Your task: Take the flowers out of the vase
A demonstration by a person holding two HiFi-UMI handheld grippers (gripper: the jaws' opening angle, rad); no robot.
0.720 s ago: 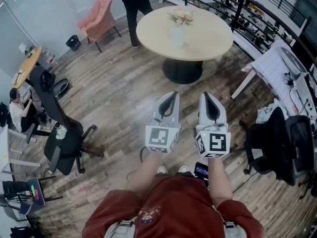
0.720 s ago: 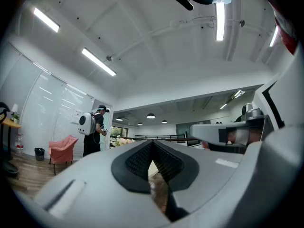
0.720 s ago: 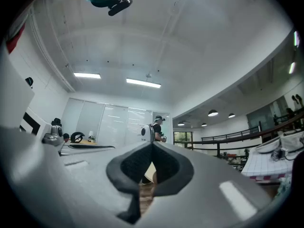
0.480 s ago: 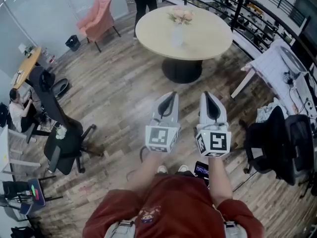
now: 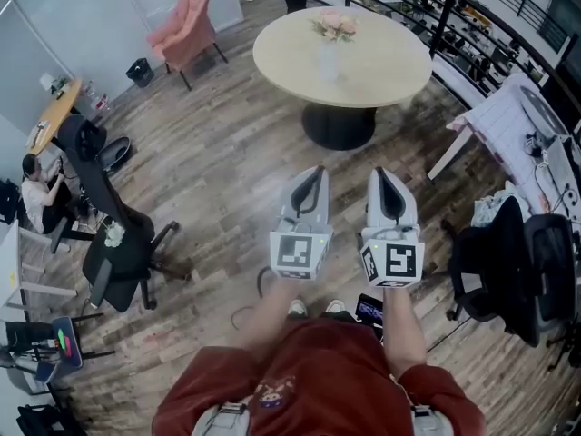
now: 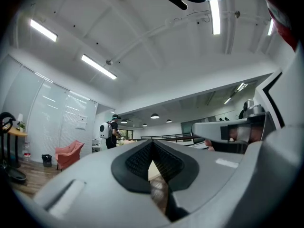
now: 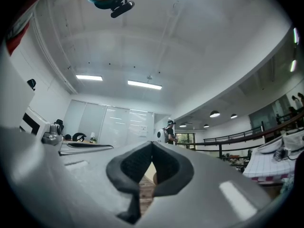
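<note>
Flowers (image 5: 334, 25) sit in the vase (image 5: 328, 63), well beyond the closed left gripper (image 5: 312, 173) and right gripper (image 5: 381, 173).

I can read no word, number or brand anywhere: the cube (image 5: 300, 253) on my left tool (image 5: 313, 174) and its twin (image 5: 392, 262) on my right tool (image 5: 381, 174) bear only black-and-white square patterns, and the emblem (image 5: 270, 393) on the red shirt (image 5: 327, 361) is too small to read.
</note>
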